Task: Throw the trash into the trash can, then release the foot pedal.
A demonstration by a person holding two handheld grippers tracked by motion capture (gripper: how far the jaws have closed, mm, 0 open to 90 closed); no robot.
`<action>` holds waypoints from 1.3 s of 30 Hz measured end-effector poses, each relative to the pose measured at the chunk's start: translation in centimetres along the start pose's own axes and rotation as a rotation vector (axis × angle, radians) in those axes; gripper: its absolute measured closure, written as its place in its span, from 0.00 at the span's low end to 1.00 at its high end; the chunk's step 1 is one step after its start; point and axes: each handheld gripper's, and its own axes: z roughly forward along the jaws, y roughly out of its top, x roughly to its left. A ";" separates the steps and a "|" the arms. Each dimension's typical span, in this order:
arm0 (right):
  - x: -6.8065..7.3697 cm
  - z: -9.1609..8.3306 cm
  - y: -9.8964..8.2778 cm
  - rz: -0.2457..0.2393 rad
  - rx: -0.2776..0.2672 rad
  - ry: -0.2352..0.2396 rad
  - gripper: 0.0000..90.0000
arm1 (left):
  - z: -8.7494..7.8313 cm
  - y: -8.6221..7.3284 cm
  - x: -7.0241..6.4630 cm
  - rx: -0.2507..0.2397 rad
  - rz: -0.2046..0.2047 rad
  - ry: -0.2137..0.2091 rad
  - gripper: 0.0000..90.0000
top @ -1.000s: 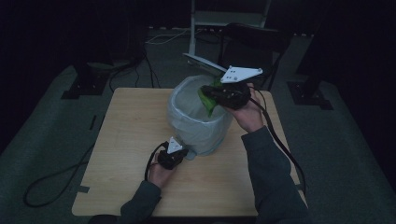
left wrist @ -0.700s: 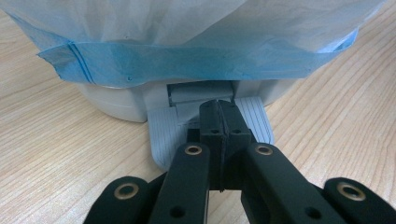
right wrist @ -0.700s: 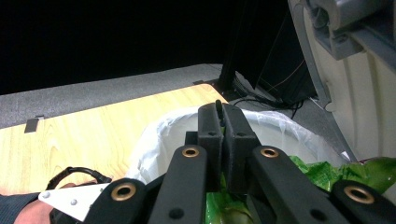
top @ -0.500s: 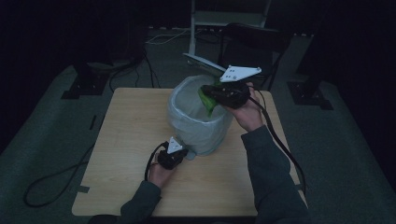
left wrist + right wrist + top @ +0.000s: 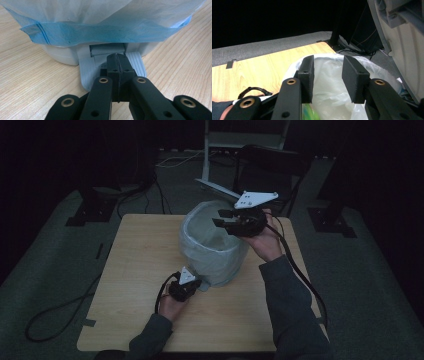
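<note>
Bin (image 5: 212, 255): a pedal bin lined with a pale bag (image 5: 329, 82), lid up, standing mid-table (image 5: 135, 270).
Your left gripper (image 5: 117, 61): jaws pressed together with nothing between them — tips on the grey pedal (image 5: 87, 72) at the bin's foot.
Your right gripper (image 5: 328, 75): over the bin's mouth; its jaws have just been opening — nothing between them.
Green item (image 5: 308, 112): lying inside the bag below your right gripper.

The table (image 5: 130, 270) is pale wood with a fine streaked grain. The bin (image 5: 65, 53) is light grey, its pedal (image 5: 86, 68) ribbed with thin lines, and its bag (image 5: 100, 32) is white with a translucent blue edge. Something bright green (image 5: 308, 111) (partly hidden) lies inside. Both grippers' jaws are black with brass-coloured rivets.
</note>
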 end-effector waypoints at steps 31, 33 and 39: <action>2.5 -5.3 -4.3 -0.022 -0.021 -0.013 0.64 | 0.0 0.0 0.0 0.001 0.000 0.000 1.00; 2.4 -5.5 -4.8 -0.012 -0.018 -0.018 0.63 | 0.0 0.0 0.0 -0.001 -0.003 0.002 1.00; 2.1 -5.8 -6.6 0.020 -0.010 -0.040 0.62 | 0.0 0.0 0.0 -0.001 -0.002 0.004 0.99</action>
